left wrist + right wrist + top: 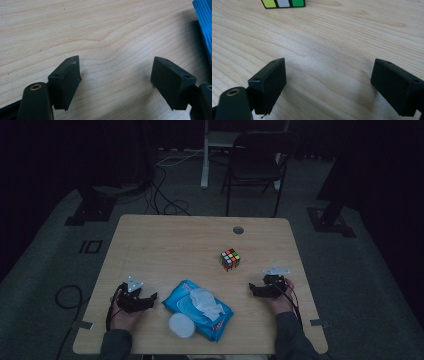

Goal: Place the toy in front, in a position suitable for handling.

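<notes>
A colour cube [230,259] stands on the wooden table [165,240], right of the middle; its bottom row of yellow, white and green squares shows as the cube [283,3] at the top of the right gripper view. A blue pack of wet wipes [198,309] lies near the front edge with a white wipe [206,301] pulled up from its top; its blue edge [203,25] shows at the right of the left gripper view. My left gripper [150,299] rests left of the pack, open and empty [116,75]. My right gripper [253,289] rests right of it, open and empty [329,80].
A round white lid [181,325] lies against the front of the wipes pack. A cable hole [238,230] sits near the table's far edge. Beyond the table stand a dark chair [257,162] and cables on the floor [165,195].
</notes>
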`<state>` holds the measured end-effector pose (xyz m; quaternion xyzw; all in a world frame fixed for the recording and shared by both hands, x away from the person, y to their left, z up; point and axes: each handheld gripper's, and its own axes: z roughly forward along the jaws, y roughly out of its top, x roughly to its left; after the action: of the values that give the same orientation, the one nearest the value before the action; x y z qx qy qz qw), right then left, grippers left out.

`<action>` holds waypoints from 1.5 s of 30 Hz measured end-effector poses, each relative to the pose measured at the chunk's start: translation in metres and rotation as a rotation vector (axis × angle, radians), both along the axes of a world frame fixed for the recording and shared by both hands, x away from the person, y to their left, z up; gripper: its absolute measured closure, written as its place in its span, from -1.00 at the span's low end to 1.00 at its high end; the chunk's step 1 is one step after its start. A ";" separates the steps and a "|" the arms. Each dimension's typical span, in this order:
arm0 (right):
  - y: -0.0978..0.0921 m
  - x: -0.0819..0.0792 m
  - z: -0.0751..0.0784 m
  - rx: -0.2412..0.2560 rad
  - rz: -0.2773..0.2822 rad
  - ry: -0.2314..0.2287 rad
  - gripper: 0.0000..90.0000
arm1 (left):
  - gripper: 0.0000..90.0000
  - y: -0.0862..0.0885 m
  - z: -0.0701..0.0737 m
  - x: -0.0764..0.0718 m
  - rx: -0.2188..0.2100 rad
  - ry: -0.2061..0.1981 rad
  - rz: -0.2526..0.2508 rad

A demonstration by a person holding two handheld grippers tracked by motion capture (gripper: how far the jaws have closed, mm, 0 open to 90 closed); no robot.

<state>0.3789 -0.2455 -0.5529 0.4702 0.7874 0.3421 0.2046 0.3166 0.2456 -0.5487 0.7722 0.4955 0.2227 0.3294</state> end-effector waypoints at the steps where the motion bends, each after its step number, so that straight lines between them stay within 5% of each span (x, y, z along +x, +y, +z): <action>1: 0.000 0.000 0.000 0.000 0.000 0.000 -0.72 | -0.43 0.000 0.000 0.000 0.000 0.000 0.000; 6: 0.000 0.000 0.000 0.000 0.002 0.000 -0.72 | -0.40 0.000 0.001 -0.001 0.002 0.007 0.001; 11: 0.000 0.000 0.000 0.000 0.003 -0.001 -0.71 | -0.31 0.003 0.004 -0.003 -0.041 0.029 -0.007; 24: 0.000 0.000 0.000 0.000 0.003 -0.001 -0.71 | -0.11 -0.001 0.016 -0.023 -0.085 0.013 -0.046; 35: 0.000 0.000 0.000 0.001 0.003 0.000 -0.71 | -0.11 -0.003 0.022 -0.044 -0.078 -0.018 -0.059; 45: 0.000 0.000 0.000 0.001 0.003 -0.001 -0.71 | -0.11 -0.017 0.023 -0.053 -0.048 -0.026 -0.126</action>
<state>0.3791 -0.2456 -0.5530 0.4689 0.7879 0.3429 0.2043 0.2634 0.2290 -0.5258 0.7909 0.4466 0.1997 0.3676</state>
